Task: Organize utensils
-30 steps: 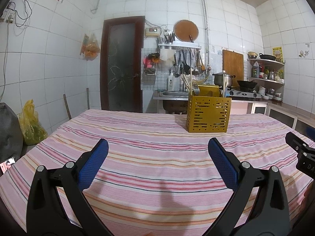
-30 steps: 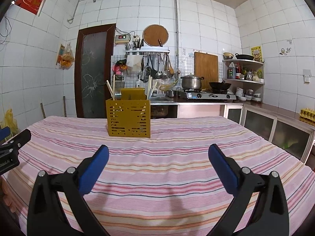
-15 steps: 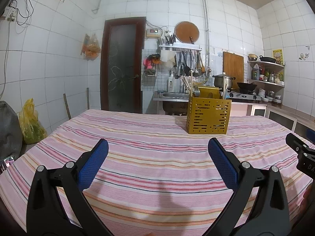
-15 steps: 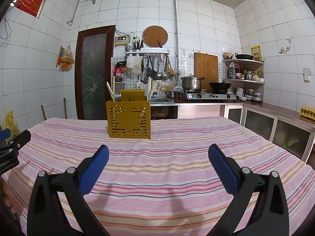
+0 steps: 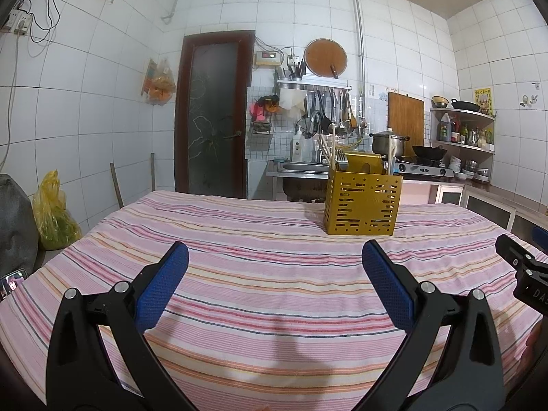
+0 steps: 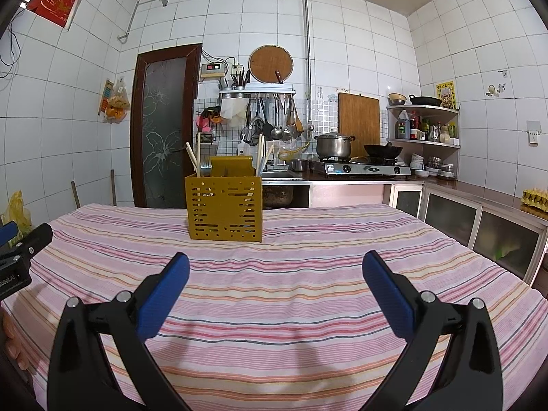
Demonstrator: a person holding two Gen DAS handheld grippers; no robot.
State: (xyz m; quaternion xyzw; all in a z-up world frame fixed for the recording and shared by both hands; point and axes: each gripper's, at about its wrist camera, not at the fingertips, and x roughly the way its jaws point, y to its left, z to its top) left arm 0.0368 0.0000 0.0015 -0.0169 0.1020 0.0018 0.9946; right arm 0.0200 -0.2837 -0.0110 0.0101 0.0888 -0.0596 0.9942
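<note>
Left hand-held gripper (image 5: pixel 274 267): level, low over the counter (image 5: pixel 257 274), released, blue pads (image 5: pixel 161 286) wide apart, grasping nothing.
Right hand-held gripper (image 6: pixel 275 269): same pose, released, empty.
Yellow perforated utensil caddy (image 5: pixel 362 202): upright on the striped cloth, ahead and right of the left hand-held gripper, ahead and left of the right.
Contents: chopsticks (image 6: pixel 192 158), fork (image 5: pixel 341 160), standing upright.

I hold my left gripper (image 5: pixel 274 263) and my right gripper (image 6: pixel 275 265) level and pointing forward side by side, each with its two black fingers and blue pads (image 5: pixel 161 286) spread wide apart, gripping nothing, with fingertips of my left hand (image 6: pixel 13 346) showing.
</note>
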